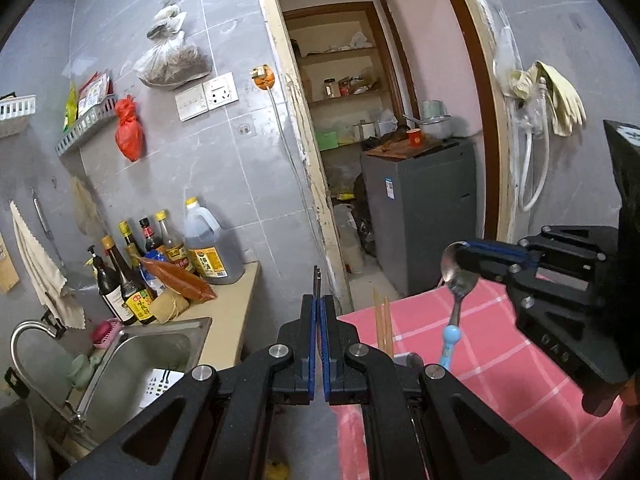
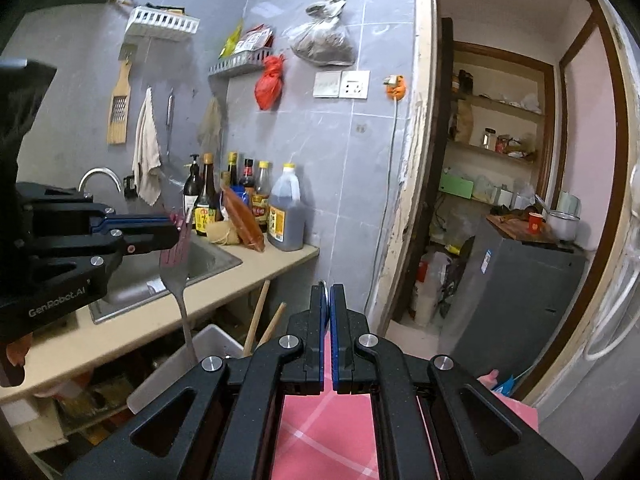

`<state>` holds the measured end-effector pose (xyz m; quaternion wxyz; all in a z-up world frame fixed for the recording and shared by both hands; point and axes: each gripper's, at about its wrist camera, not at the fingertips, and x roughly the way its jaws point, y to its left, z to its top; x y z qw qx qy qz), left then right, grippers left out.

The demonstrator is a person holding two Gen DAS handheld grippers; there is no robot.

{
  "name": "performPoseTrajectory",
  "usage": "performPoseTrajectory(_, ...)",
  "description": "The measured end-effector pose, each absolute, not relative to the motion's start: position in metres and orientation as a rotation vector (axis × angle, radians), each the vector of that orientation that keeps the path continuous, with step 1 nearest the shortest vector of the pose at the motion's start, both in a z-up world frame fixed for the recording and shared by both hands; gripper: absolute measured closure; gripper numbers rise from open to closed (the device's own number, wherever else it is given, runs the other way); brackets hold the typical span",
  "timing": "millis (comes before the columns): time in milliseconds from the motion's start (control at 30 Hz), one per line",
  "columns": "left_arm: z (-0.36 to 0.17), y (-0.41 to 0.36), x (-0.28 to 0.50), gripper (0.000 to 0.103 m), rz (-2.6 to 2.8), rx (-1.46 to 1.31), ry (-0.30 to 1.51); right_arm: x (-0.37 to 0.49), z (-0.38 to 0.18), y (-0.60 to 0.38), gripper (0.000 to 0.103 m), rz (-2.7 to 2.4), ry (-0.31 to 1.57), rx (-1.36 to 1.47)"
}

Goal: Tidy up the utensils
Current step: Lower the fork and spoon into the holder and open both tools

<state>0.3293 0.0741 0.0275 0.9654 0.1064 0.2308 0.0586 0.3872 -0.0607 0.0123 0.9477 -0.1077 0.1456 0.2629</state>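
Grey marble-look tiled walls (image 1: pixel 224 168) rise behind a beige worktop (image 2: pixel 208 304) holding a steel sink (image 1: pixel 160 344), beside a chipped cream door frame (image 1: pixel 304 152) opening onto a pink-walled room with wooden shelves (image 2: pixel 496 152).

A beige counter (image 2: pixel 280 258) runs along the grey tiled wall with a steel sink (image 2: pixel 208 256) sunk into it. At the sink's three o'clock, sauce bottles (image 2: pixel 244 188), a big dark jug (image 2: pixel 285 208) and a brown packet (image 2: pixel 244 220) crowd together. A pink checked cloth (image 1: pixel 480 340) covers the nearer surface.
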Motion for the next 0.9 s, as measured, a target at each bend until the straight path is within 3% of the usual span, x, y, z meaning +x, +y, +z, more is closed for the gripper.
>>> performPoseTrajectory(900,-0.013,0.097,0.330,0.097,-0.036,-0.027,0.551,0.381,-0.024,-0.053,0.099,0.538,0.283,-0.192)
